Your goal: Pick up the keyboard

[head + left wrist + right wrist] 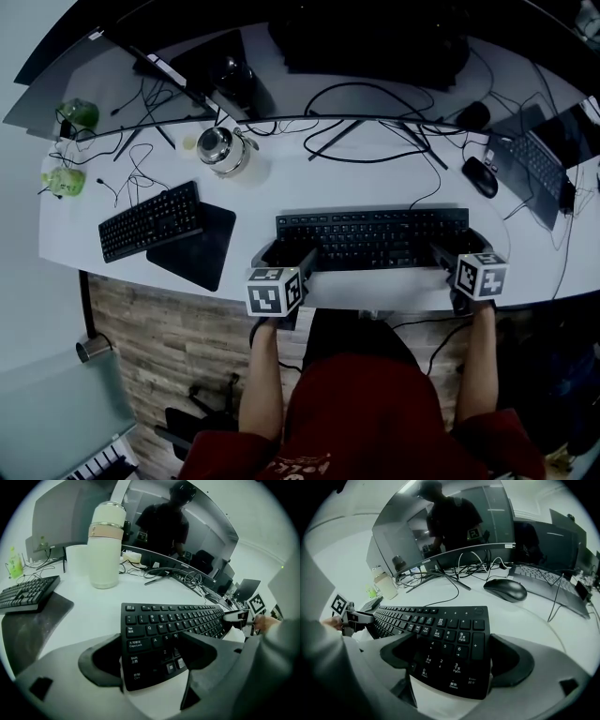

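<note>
A black full-size keyboard lies across the white desk close to its front edge. My left gripper is at the keyboard's left end. In the left gripper view the jaws of that gripper press on the two long edges of the keyboard beside the Caps Lock and Shift keys. My right gripper is at the number-pad end. In the right gripper view that gripper has a jaw against each long edge of the keyboard. I cannot tell whether the keyboard is off the desk.
A second black keyboard rests partly on a dark mat at the left. A white flask stands behind it, near loose cables. A black mouse and a laptop are at the right. A curved monitor lines the back.
</note>
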Motion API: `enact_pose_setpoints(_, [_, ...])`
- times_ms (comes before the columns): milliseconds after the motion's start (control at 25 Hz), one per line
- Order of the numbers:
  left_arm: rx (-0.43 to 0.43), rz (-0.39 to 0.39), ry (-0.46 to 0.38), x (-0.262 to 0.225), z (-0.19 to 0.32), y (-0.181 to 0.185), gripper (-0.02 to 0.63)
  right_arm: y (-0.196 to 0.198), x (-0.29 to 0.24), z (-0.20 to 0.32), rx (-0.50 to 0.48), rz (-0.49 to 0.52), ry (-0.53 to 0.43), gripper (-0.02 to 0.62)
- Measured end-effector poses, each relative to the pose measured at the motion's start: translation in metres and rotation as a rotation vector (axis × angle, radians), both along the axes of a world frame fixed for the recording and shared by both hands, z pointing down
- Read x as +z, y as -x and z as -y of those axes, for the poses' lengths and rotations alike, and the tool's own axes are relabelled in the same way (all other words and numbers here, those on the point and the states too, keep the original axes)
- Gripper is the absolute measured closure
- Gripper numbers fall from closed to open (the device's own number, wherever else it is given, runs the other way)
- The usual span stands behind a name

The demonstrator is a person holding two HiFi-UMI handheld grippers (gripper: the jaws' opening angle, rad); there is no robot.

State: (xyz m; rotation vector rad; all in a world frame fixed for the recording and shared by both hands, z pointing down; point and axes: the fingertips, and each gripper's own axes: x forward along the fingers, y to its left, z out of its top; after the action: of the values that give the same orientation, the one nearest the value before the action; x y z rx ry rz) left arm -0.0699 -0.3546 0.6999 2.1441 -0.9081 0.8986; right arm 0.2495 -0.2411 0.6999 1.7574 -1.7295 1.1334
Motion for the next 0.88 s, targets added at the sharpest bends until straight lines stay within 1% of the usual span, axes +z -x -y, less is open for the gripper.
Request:
enact_pose_setpoints(280, [0.002, 0.007, -0.012, -0.001, 0.000, 0.000, 0.244, 0.000, 0.000, -0.001, 0.004, -0.007, 0.002, 0.146])
enact_pose_setpoints(520, [0.009, 0.015, -0.041, -0.008, 0.003, 0.002, 0.244, 0.004, -0.003, -0.002, 0.014, -0.003, -0.020, 0.146])
enact_pose_setpoints(760, [0.007, 0.012, -0.092, -0.025, 0.007, 0.009, 0.244, 0.011, -0.018, 0.001, 0.019, -0.020, -0.090, 0.146])
enact_pose_setpoints(880, [0.000, 0.001, -0.132, -0.039, 0.012, 0.011, 0.244, 0.012, -0.032, 0.007, 0.019, -0.034, -0.133, 0.146])
